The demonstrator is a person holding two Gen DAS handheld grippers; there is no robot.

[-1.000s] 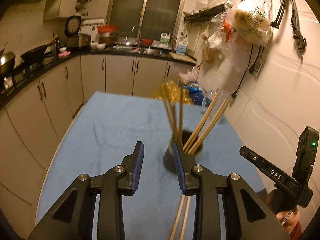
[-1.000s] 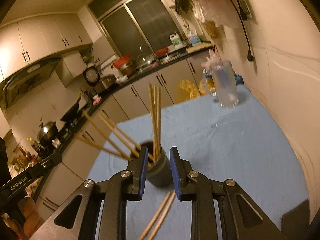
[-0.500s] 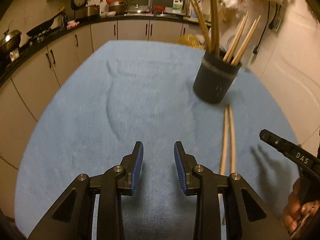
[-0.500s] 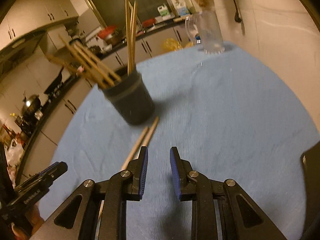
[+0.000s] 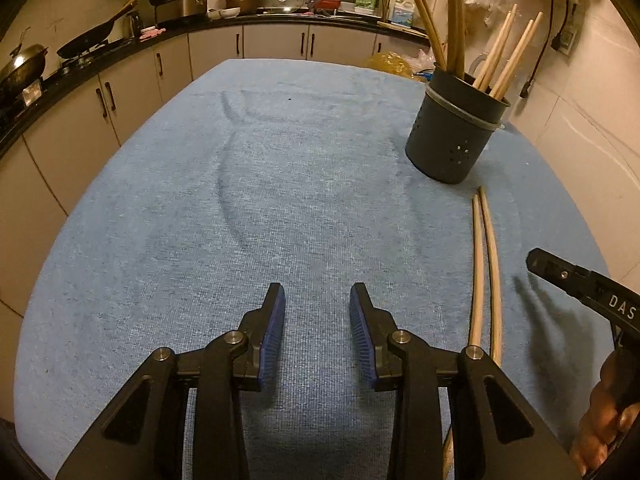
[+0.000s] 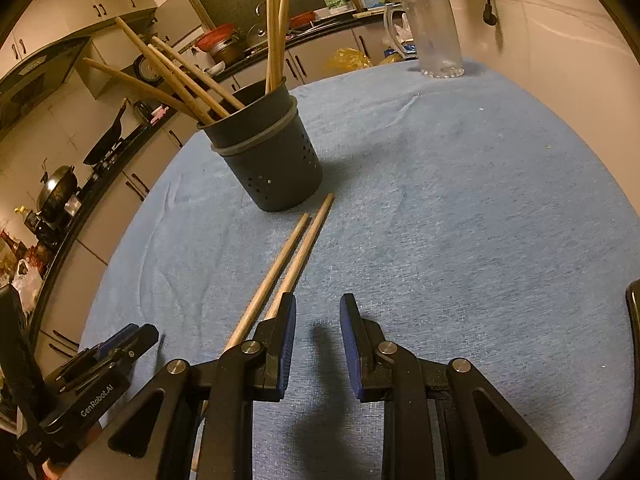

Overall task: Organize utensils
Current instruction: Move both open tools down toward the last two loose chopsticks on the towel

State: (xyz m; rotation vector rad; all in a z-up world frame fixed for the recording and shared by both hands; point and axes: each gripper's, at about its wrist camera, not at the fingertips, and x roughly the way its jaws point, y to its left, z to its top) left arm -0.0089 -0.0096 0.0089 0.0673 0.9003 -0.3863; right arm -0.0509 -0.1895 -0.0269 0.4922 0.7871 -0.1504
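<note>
Chopsticks [image 6: 280, 264] lie by holder [image 6: 272, 160], both jaws empty.

The counter [image 5: 280, 184] is covered by a blue cloth with a matt, slightly fuzzy towel-like weave, creased in spots. The loose chopsticks [image 6: 288, 264] look like pale bare wood, smooth and unvarnished. The holder [image 6: 268, 152] is seen as dark matt plastic with small drain holes. Each hand-held gripper [image 5: 317, 330] [image 6: 318, 340] is made of black matt plastic with ribbed blue rubbery pads and shiny metal pins. A clear glossy mug [image 6: 434, 34] stands at the far side.
</note>
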